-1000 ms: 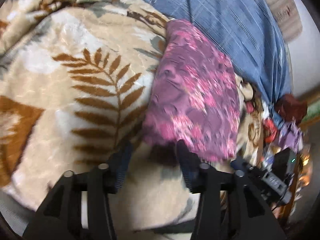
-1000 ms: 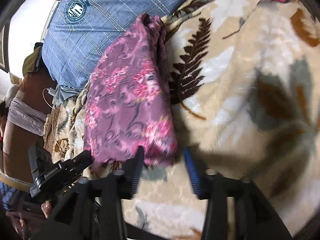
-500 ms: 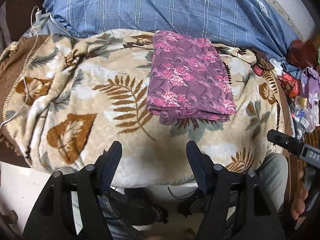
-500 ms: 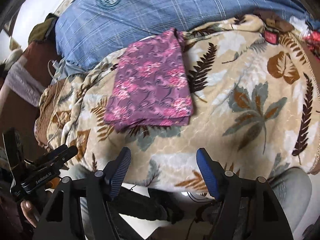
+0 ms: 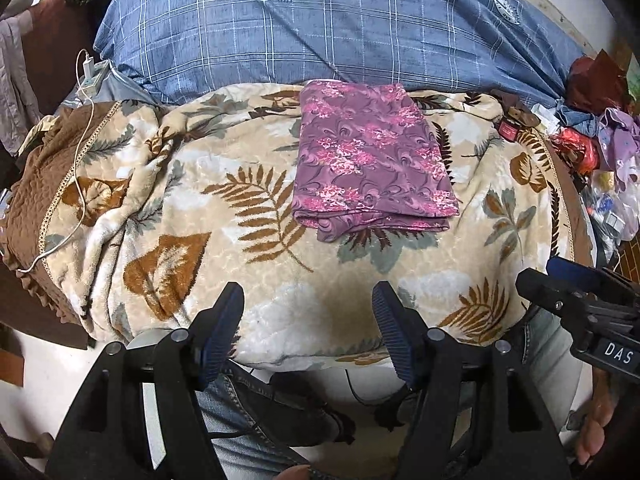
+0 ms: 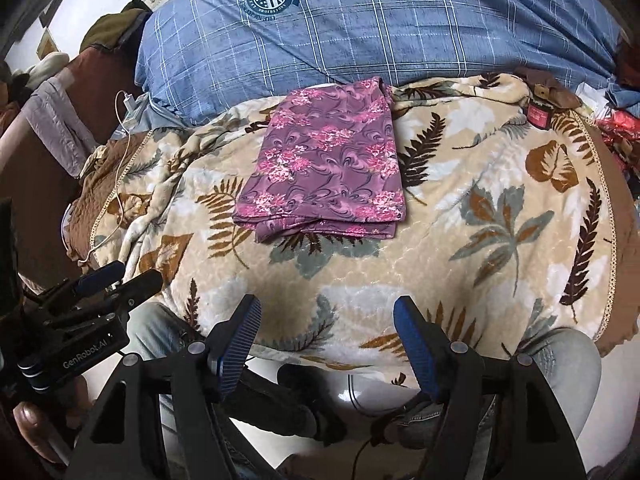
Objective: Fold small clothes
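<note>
The purple floral garment (image 5: 370,160) lies folded into a flat rectangle on the leaf-patterned blanket (image 5: 224,240), its far edge just beside the blue checked bedcover (image 5: 320,32); the left hand-held gripper (image 5: 306,334) hangs over the blanket's near edge, jaws spread wide, holding nothing; the right hand-held gripper (image 6: 326,344) is likewise wide and empty, well apart from the garment (image 6: 326,176); a white cable (image 5: 82,152) crosses the blanket's left side.

A beige blanket (image 5: 248,240) printed with brown and grey leaves covers the near bed; a blue checked quilt (image 5: 340,32) lies bunched at its far edge; a white charger cable (image 5: 80,128) trails over the left side; loose clutter (image 5: 600,152) heaps at right; pale floor (image 5: 48,364) shows below.
</note>
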Motion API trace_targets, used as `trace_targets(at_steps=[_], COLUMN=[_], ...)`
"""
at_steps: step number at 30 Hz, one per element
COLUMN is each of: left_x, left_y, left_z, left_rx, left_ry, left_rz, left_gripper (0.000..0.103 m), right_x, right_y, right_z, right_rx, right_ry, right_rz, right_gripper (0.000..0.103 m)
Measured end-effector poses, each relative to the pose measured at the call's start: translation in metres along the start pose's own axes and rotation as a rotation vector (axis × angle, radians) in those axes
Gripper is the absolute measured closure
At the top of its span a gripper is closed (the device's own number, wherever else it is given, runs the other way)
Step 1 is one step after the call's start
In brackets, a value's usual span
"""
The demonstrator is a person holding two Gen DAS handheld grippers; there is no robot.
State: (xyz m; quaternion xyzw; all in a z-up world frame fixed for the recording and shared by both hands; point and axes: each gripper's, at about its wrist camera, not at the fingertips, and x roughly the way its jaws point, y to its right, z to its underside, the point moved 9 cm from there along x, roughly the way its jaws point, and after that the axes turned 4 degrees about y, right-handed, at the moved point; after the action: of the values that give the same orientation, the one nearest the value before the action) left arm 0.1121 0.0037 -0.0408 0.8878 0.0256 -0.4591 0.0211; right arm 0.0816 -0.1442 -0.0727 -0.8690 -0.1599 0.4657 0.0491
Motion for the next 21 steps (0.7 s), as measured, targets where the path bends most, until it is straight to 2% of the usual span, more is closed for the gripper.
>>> trace_targets(at_steps=[21], left_x=[-0.0020], left_y=[0.0045], left_z=[0.0017], left_rx=[0.014], left_ry=[-0.008], left_rz=[-0.003], left_gripper=[0.037], right_x=[-0.0029], right_y=[0.0049], right_z=[-0.0014], right_rx=[0.003], right_ry=[0.005], right_rz=[0.024], right_gripper=[0.032])
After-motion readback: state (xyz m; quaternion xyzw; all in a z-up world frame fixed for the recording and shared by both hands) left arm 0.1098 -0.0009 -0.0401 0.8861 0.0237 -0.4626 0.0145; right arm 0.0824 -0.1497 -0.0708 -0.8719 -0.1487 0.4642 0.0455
